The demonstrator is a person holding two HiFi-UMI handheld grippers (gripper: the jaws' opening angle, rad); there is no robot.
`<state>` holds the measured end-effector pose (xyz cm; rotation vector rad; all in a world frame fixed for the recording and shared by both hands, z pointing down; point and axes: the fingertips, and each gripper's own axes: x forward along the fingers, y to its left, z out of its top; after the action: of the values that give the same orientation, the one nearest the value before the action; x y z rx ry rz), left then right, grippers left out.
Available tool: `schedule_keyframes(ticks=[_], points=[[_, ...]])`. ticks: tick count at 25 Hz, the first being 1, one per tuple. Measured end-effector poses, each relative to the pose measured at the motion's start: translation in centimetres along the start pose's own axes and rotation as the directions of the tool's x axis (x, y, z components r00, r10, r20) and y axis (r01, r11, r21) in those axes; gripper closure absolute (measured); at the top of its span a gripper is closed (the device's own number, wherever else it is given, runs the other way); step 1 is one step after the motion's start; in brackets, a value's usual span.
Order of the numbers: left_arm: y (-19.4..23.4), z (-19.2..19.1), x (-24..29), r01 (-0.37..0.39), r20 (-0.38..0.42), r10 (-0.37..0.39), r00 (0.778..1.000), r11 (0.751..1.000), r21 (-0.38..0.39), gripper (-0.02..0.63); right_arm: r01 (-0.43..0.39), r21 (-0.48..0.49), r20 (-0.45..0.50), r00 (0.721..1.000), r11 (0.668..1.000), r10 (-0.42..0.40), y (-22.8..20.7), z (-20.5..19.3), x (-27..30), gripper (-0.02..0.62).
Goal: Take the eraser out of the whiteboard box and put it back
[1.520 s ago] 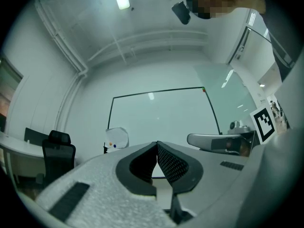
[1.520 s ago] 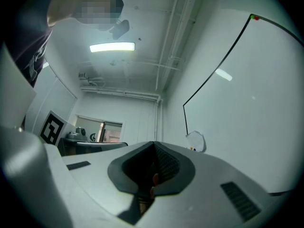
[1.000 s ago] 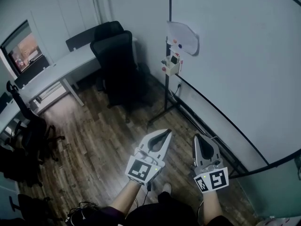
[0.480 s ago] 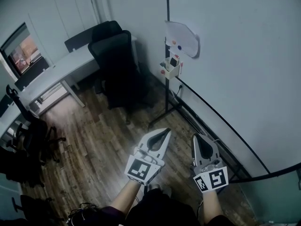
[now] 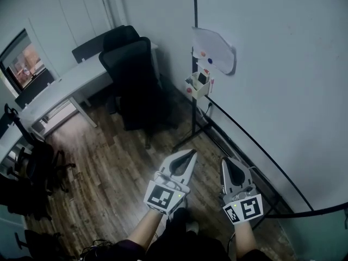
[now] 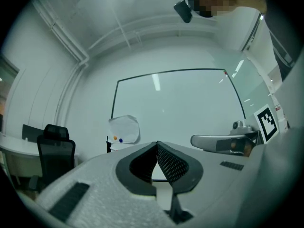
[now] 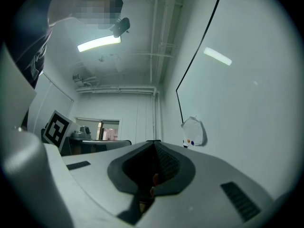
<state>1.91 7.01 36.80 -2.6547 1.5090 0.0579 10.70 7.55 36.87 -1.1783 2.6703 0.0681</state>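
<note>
The left gripper and the right gripper are both pressed together, holding nothing. The whiteboard box hangs far ahead.

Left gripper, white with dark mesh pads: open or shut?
Shut. The white left gripper shows its dark mesh pads meeting at the tips in its own view, with nothing between them.

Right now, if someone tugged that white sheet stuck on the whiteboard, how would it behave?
The sheet is probably thin and floppy: its edge looks curled off the whiteboard. It is likely light, since two small dots, perhaps magnets, seem to hold it. A tug might slide it free.
</note>
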Motion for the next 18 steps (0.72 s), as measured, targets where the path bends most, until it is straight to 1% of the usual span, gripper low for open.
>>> schedule_keyframes(ticks=[3,6,11,13,18], points=[[1.9,-0.2,1.5,0.0,-0.001,0.0,1.0,1.0,-0.008,0.601,0.004,0.005,-0.002,1.0,1.0,-0.004,-0.9,-0.5,2.1,0.592],[4.1,-0.6,3.0,0.009,0.007,-0.009,1.0,1.0,0.015,0.601,0.007,0.005,-0.008,1.0,1.0,-0.007,-1.6,-1.1,4.4,0.592],[7.3,-0.9,6.0,0.025,-0.004,-0.025,1.0,1.0,-0.009,0.601,0.021,0.003,-0.014,1.0,1.0,-0.021,-3.2,-1.9,8.3,0.592],[8.6,-1.0,6.9,0.036,-0.001,-0.036,0.999,0.999,-0.004,0.601,0.028,-0.002,-0.015,0.999,1.0,-0.028,-3.6,-2.0,9.8,0.592],[11.5,-1.1,8.7,0.057,0.0,-0.057,0.998,0.998,-0.023,0.601,0.055,-0.009,-0.016,0.998,0.998,-0.055,-4.5,-2.4,12.9,0.592]])
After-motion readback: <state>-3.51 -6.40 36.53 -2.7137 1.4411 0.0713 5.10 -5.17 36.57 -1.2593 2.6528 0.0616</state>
